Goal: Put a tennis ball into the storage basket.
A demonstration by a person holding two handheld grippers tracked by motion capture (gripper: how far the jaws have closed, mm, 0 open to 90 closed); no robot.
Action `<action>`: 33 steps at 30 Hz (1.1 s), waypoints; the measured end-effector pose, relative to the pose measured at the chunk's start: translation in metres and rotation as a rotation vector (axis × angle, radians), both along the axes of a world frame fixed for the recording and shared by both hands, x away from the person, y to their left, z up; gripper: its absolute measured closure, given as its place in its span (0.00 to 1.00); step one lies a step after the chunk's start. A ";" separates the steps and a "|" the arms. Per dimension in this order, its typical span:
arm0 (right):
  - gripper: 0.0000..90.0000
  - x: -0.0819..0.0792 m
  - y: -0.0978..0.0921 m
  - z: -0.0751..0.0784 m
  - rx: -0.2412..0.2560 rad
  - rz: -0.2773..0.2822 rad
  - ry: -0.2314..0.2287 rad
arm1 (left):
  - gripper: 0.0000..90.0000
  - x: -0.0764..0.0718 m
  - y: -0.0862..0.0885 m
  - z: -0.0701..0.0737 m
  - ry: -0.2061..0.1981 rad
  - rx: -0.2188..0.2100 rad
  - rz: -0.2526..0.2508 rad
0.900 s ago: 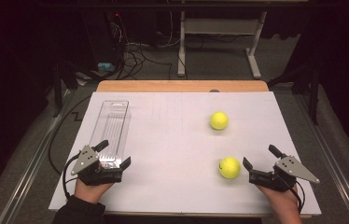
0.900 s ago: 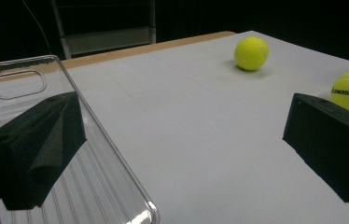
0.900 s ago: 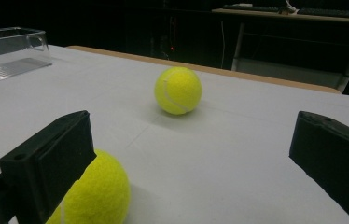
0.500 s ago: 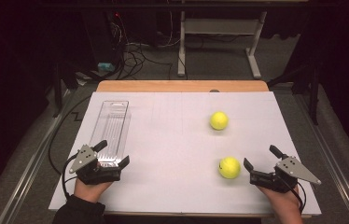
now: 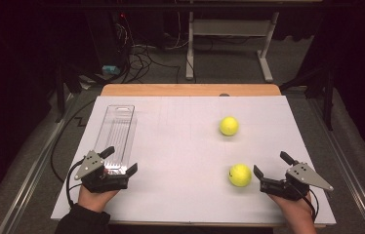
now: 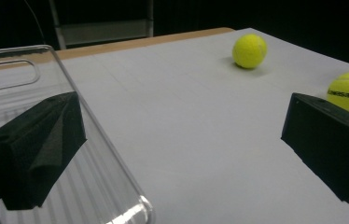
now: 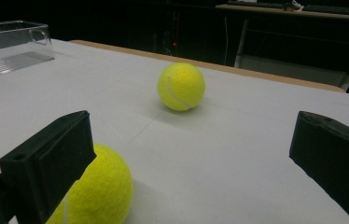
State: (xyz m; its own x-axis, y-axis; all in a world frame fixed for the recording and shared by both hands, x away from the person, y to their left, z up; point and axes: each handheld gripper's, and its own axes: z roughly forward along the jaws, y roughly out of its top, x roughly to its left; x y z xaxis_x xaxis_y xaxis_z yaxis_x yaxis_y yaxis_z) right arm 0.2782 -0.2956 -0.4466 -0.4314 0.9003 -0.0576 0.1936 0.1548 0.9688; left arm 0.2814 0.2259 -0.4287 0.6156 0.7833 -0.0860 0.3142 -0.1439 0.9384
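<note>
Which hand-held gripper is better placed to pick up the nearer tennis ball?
Right, most likely. The right hand-held gripper sits open just beside the near tennis ball, while the left hand-held gripper is across the table at the clear tray.

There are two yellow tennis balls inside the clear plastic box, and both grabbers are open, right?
Not quite. The two tennis balls lie on the white table, outside the clear plastic box, as the high view shows. The left gripper and right gripper are open.
</note>
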 end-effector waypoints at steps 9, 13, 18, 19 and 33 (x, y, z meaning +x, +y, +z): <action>0.00 0.000 -0.001 -0.001 -0.012 -0.003 0.010 | 0.00 0.005 -0.030 0.010 0.073 0.119 -0.069; 0.00 0.001 -0.002 -0.001 -0.012 -0.002 0.012 | 0.00 0.014 -0.045 0.011 0.146 0.199 -0.156; 0.00 0.001 -0.001 -0.001 -0.012 -0.001 0.018 | 0.01 0.022 -0.065 0.011 0.206 0.273 -0.212; 0.00 0.001 -0.001 -0.001 -0.015 0.000 0.017 | 0.01 0.024 -0.069 0.011 0.216 0.285 -0.219; 0.00 0.002 0.000 -0.003 -0.016 0.010 0.031 | 0.06 0.066 -0.124 0.018 0.421 0.428 -0.308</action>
